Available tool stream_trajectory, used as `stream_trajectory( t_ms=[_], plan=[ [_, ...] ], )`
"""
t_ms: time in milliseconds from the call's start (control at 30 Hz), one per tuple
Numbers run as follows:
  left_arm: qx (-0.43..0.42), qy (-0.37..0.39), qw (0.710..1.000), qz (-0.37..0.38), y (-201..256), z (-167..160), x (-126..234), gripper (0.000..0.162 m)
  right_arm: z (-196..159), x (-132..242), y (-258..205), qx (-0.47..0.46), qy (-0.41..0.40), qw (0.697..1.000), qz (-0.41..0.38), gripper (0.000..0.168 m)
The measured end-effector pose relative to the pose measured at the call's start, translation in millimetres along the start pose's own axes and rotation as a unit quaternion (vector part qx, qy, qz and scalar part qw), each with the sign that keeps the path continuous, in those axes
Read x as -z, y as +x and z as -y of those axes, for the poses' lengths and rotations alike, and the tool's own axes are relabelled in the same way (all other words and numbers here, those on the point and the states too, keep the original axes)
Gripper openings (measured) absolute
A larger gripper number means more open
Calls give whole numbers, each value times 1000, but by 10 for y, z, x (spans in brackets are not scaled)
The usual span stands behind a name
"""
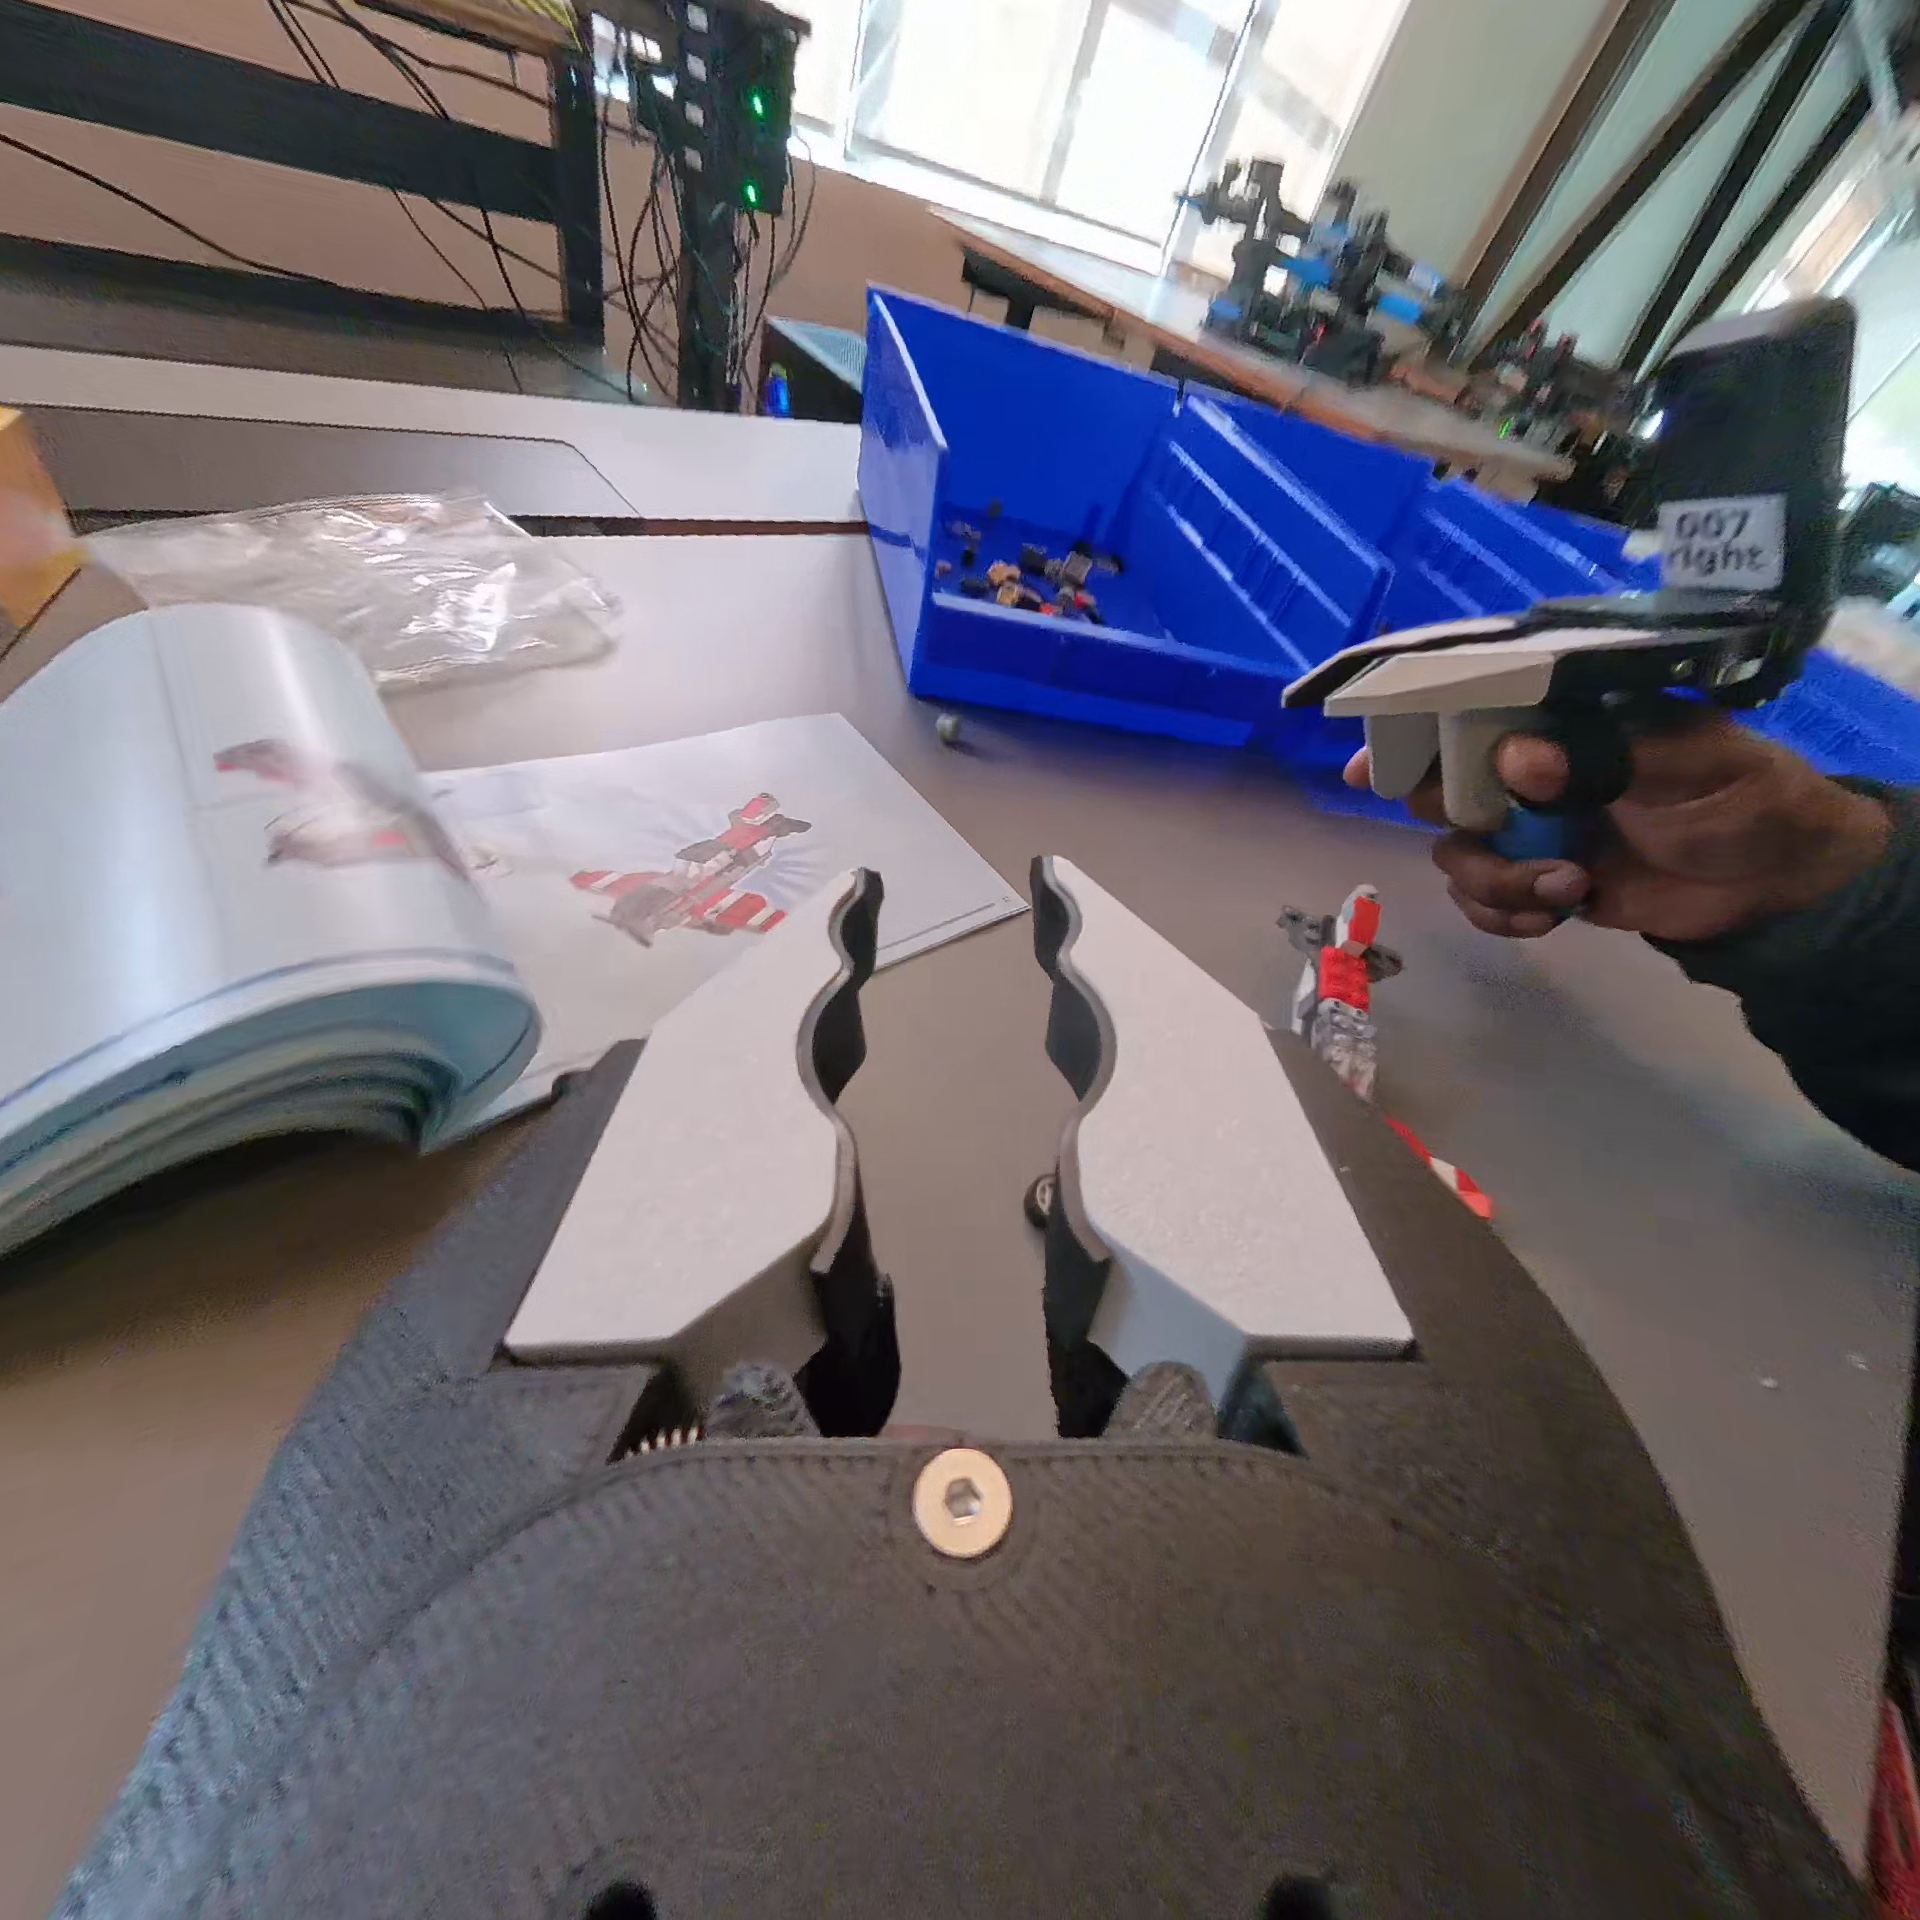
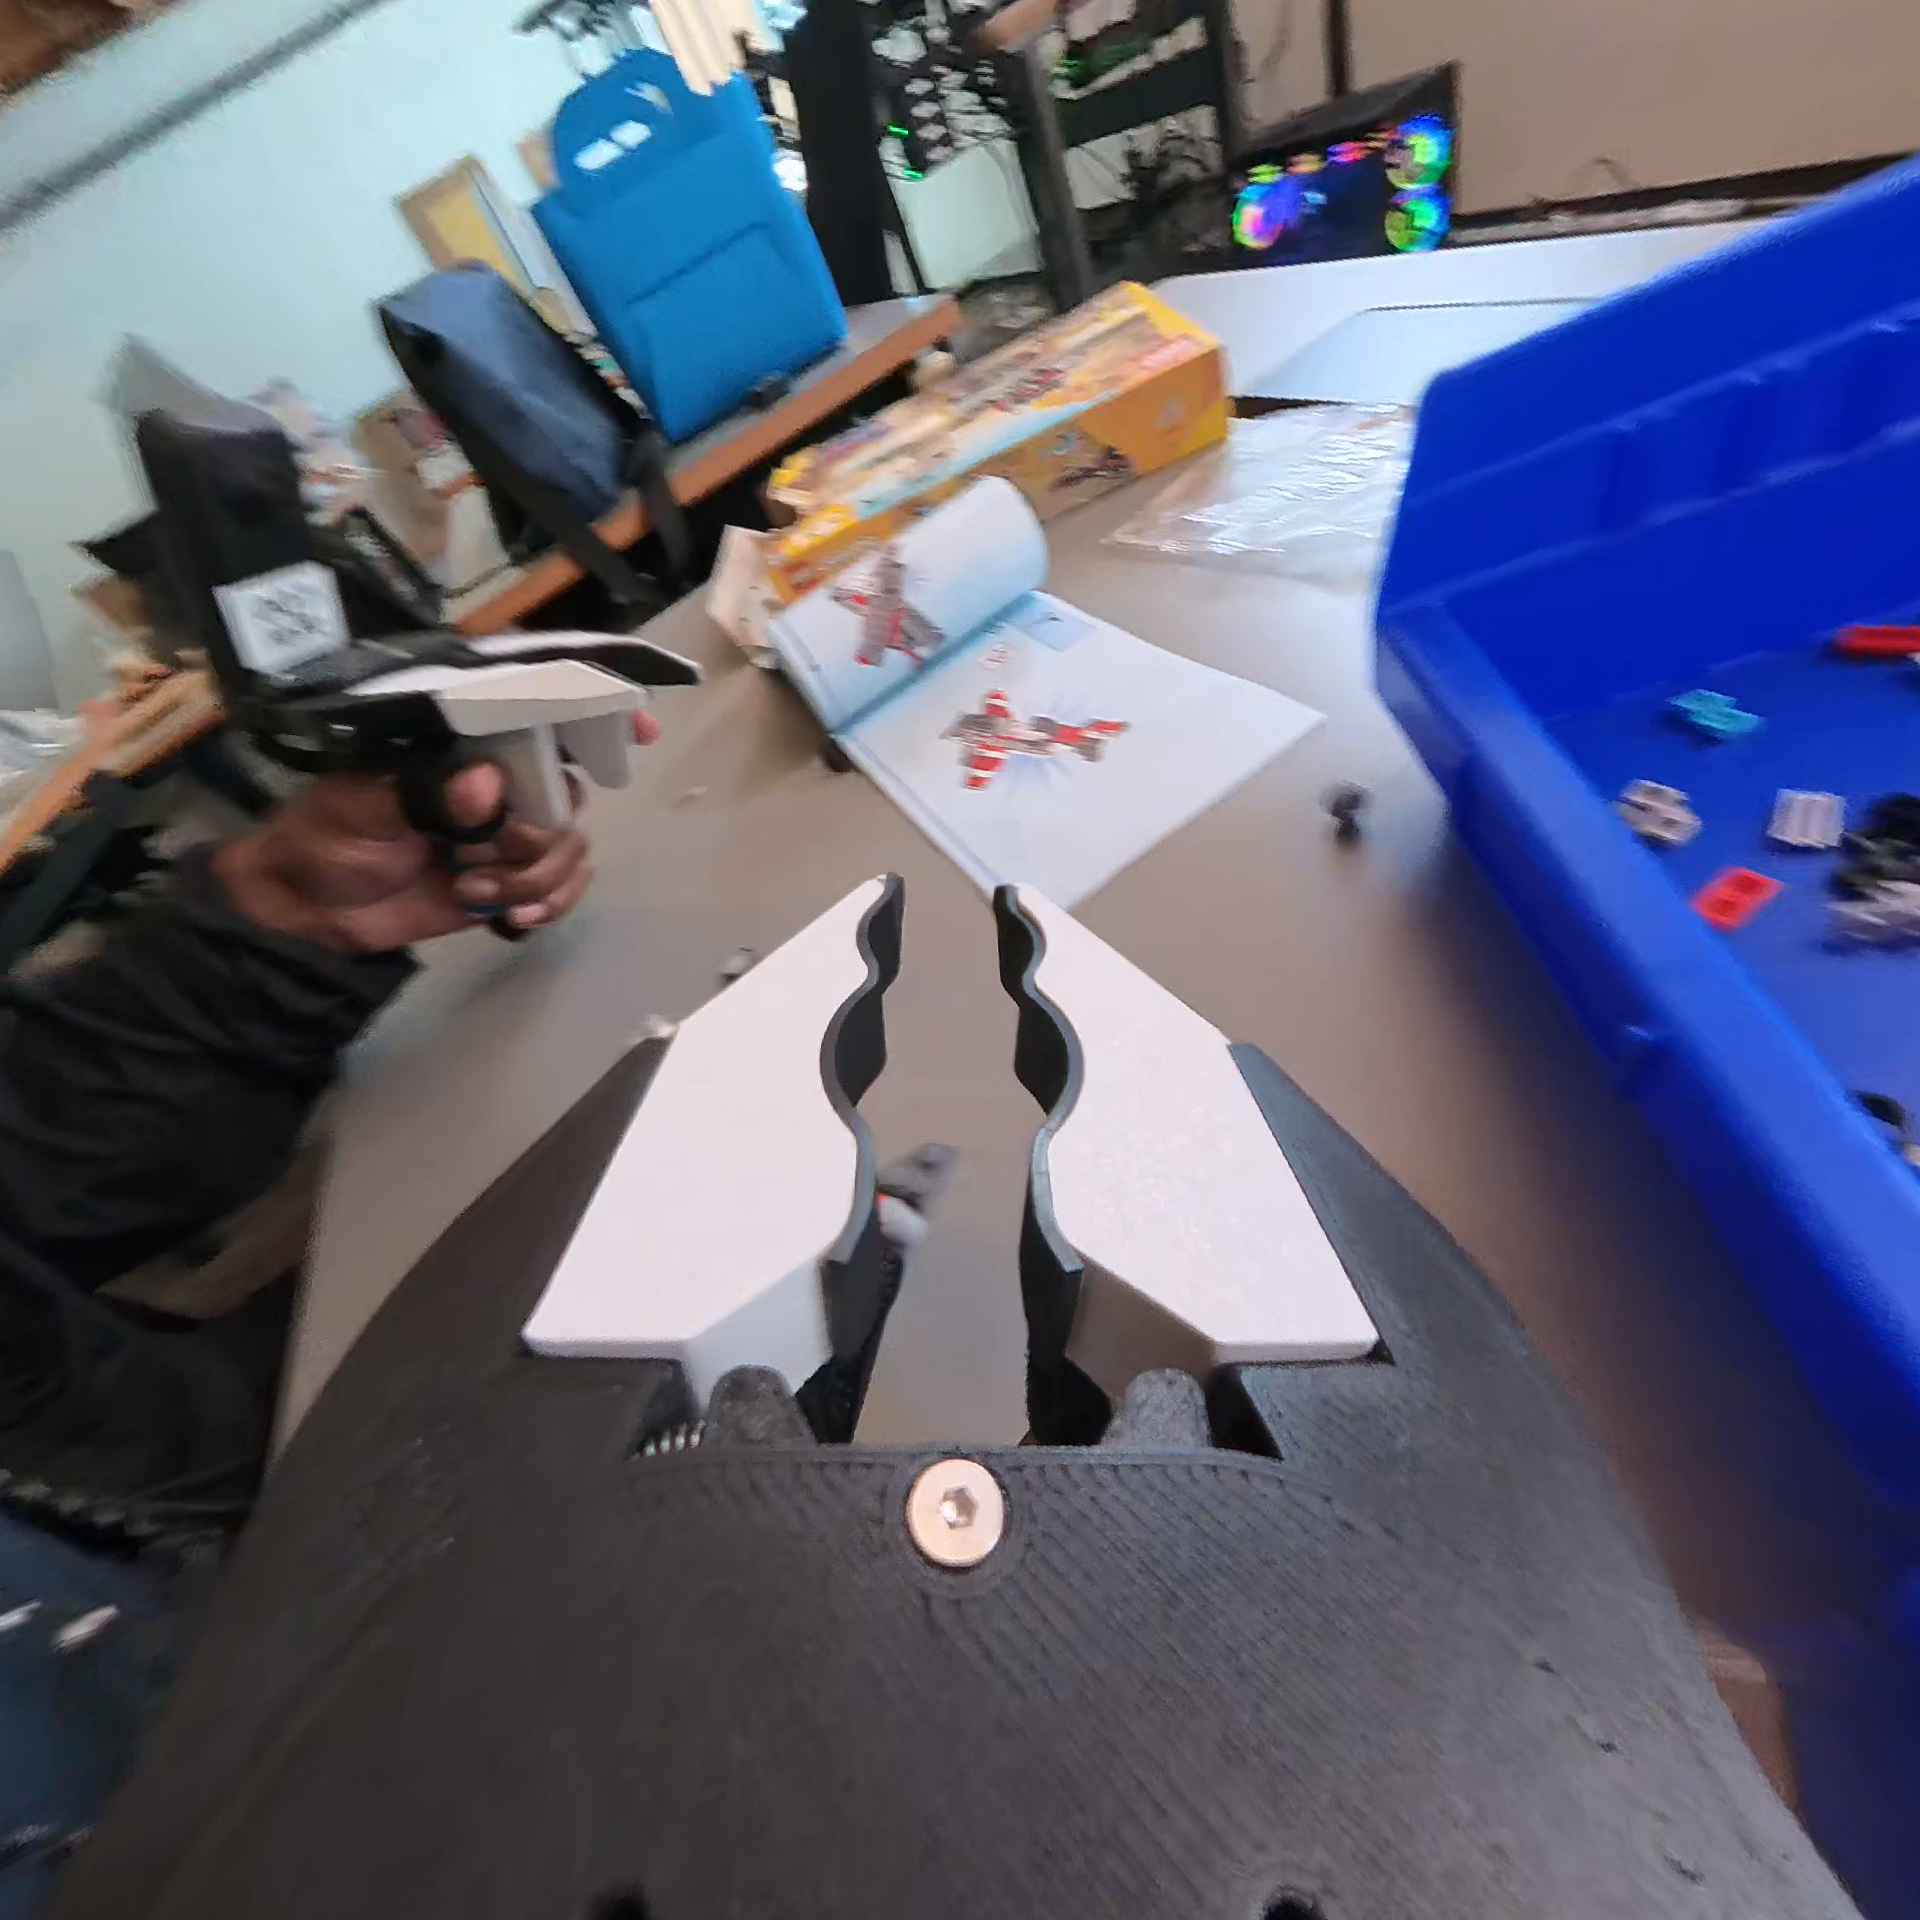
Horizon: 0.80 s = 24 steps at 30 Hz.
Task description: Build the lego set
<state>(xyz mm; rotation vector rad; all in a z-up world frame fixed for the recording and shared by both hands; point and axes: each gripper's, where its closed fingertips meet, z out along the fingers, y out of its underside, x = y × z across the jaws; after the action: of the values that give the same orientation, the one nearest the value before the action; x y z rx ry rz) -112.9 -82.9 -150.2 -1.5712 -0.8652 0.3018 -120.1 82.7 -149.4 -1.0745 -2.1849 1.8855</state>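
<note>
Both the left gripper [image 1: 956,883] and right gripper [image 2: 948,894] hang empty above the grey tabletop [image 1: 1558,1299], jaws parted. The partly built red-and-grey lego model [image 1: 1340,987] lies mid-tabletop (partly hidden), beside the open pale-blue instruction booklet [image 1: 727,831]; loose bricks sit in the blue plastic bin [image 1: 1039,644] towards the far edge.

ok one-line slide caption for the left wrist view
Open left gripper above the table, instruction booklet ahead, half-built model to its right, right gripper near the blue bin.
</note>
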Motion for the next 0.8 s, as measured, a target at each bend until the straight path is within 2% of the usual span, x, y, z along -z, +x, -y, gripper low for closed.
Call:
stream_trajectory(
  t_ms=[167,300,400,567,800],
  plan=[
    [-49,-104,993,1,153,-41,-676,34,-82,7,202,-6,-4,1000,-30,18],
    [-82,-213,974,6,66,-196,-1315,37,-175,20,250,-19,-6,999,-31,17],
    [-101,-254,962,3,9,-269,-1652,36,-152,46,233,-21,4,1000,-21,17],
    [-143,-282,949,-11,25,-350,-1933,33,-146,47,222,-41,6,999,5,17],
    [-177,-306,935,-23,76,-520,-2080,31,-137,54,208,-63,9,998,30,17]
  ],
)
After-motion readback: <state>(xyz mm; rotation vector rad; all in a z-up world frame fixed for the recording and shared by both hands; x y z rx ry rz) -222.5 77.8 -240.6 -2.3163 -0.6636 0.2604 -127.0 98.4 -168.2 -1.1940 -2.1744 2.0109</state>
